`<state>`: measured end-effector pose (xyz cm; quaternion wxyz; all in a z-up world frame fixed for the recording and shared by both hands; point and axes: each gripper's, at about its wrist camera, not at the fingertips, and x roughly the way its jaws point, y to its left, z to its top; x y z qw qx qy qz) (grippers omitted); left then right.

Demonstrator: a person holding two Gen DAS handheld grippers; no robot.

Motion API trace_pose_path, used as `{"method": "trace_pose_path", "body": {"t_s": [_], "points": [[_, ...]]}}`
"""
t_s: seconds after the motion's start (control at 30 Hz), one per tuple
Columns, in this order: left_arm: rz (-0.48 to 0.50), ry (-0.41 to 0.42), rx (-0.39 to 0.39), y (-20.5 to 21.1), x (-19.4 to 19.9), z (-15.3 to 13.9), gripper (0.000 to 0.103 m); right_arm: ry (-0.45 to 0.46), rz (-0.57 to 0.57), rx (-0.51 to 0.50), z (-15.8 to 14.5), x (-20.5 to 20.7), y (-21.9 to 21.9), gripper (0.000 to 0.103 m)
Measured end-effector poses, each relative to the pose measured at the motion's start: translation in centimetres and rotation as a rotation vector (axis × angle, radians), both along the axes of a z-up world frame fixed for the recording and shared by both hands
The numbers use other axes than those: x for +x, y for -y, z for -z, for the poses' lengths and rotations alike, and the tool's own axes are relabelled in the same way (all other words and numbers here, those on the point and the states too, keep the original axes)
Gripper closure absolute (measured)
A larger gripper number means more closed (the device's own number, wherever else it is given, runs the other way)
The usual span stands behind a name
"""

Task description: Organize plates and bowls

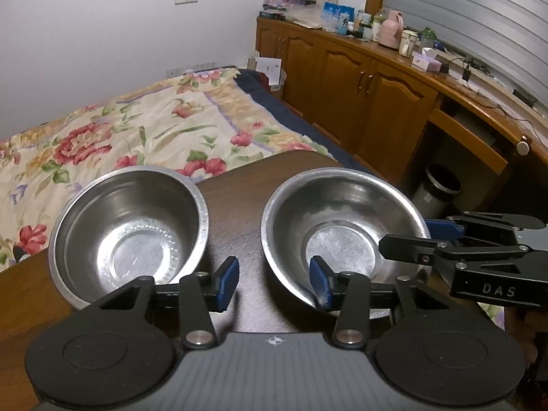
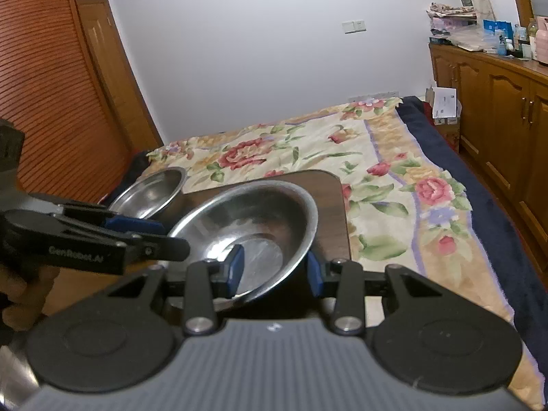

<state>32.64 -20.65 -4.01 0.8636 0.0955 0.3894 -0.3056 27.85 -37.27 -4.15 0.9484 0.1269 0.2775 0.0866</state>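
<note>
Two steel bowls sit side by side on a dark wooden table point(image 1: 236, 205). My left gripper point(image 1: 274, 282) straddles the near-left wall of the right-hand bowl point(image 1: 342, 212). One blue pad is inside the bowl, and the other is outside with a gap to the wall, so this gripper is open. My right gripper point(image 2: 275, 269) grips the opposite side of that same bowl point(image 2: 260, 212), one pad inside and one against the outer wall. It also enters from the right in the left wrist view, as the right gripper point(image 1: 406, 238). The other bowl point(image 1: 130, 226) point(image 2: 150, 191) stands untouched.
A bed with a floral quilt point(image 1: 137, 130) lies right behind the table. Wooden cabinets point(image 1: 359, 78) with a cluttered top run along the right, with a grey waste bin point(image 1: 438, 188) below. A slatted wardrobe door point(image 2: 61, 85) stands at the left. A hand point(image 2: 24, 287) holds the left gripper.
</note>
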Motion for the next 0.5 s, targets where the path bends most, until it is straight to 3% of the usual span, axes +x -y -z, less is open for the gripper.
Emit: {"method": "trace_pose_path", "body": {"t_s": [0.13,0.27,0.5], "points": [[0.005,-0.002,-0.003,-0.1,0.1,-0.2,0.059,-0.007,-0.004,0.007,0.2,0.1,-0.1,0.063],[0.015,-0.038,-0.01,0.0,0.5,0.1,0.079,-0.015,-0.004,0.013,0.3,0.3,-0.1,0.063],[0.018,-0.031,-0.034,-0.7,-0.7,-1.3,0.079,-0.021,-0.004,0.017,0.4,0.3,-0.2,0.075]]}}
